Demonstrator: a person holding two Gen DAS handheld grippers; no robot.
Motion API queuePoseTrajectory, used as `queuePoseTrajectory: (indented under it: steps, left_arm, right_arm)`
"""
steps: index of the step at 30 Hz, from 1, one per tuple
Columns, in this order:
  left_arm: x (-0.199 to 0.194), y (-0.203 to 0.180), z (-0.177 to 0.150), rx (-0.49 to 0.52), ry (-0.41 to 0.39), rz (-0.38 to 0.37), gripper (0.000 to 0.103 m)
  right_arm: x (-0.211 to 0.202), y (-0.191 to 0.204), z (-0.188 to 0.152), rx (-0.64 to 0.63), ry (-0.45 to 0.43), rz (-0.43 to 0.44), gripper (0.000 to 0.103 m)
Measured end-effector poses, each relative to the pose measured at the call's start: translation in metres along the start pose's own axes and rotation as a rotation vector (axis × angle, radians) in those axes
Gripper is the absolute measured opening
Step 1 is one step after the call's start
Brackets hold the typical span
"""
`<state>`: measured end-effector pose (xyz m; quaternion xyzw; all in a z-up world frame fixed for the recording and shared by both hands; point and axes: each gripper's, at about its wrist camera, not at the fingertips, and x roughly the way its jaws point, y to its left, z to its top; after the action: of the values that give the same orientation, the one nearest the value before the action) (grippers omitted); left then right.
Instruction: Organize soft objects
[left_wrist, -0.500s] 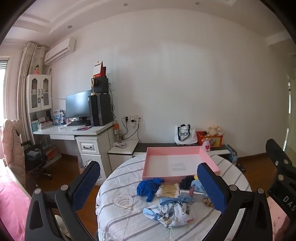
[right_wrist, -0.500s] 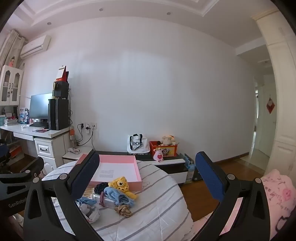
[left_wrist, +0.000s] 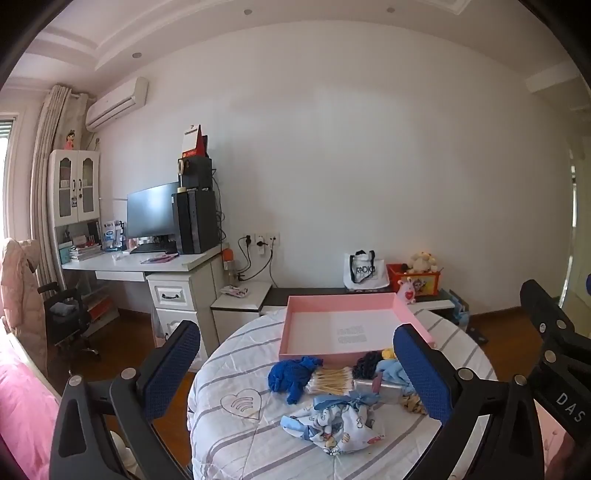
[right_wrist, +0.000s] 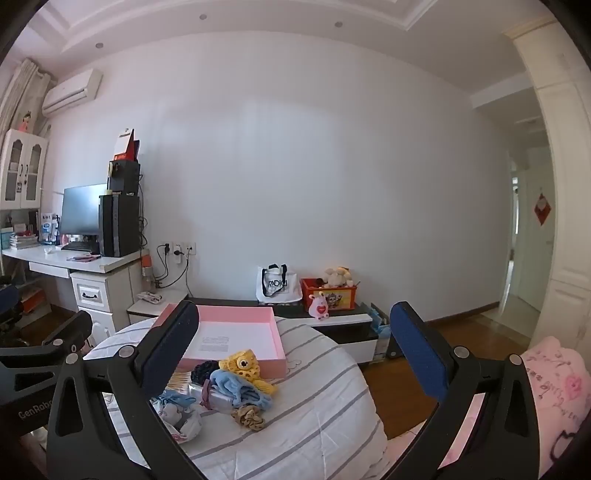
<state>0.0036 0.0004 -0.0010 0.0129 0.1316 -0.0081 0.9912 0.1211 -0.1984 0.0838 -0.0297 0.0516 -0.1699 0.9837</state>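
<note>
A round table with a striped white cloth (left_wrist: 236, 369) holds an empty pink tray (left_wrist: 343, 328), also in the right wrist view (right_wrist: 236, 334). In front of the tray lie soft items: a dark blue knit piece (left_wrist: 291, 374), a printed light blue cloth (left_wrist: 332, 424), a black scrunchie (left_wrist: 365, 363), a yellow knit toy (right_wrist: 245, 367), a light blue fabric piece (right_wrist: 236, 387) and a tan scrunchie (right_wrist: 249, 417). My left gripper (left_wrist: 295, 369) is open and empty, held above the table's near side. My right gripper (right_wrist: 295, 354) is open and empty, to the right of the pile.
A bundle of cotton swabs (left_wrist: 330, 380) and a clear packet (right_wrist: 218, 398) lie among the soft items. A white desk (left_wrist: 147, 264) with a monitor stands at the left. A low cabinet (right_wrist: 332, 321) with a bag and toys runs behind the table.
</note>
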Motion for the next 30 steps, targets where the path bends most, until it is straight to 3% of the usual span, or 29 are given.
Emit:
queuePoseTrajectory:
  steps: [30]
  left_arm:
    - [-0.0029,0.0004,-0.0045,-0.009,-0.003,-0.006,0.103]
  right_arm:
    - [-0.0038,0.0020,0.0021,0.000,0.005,0.010,0.103]
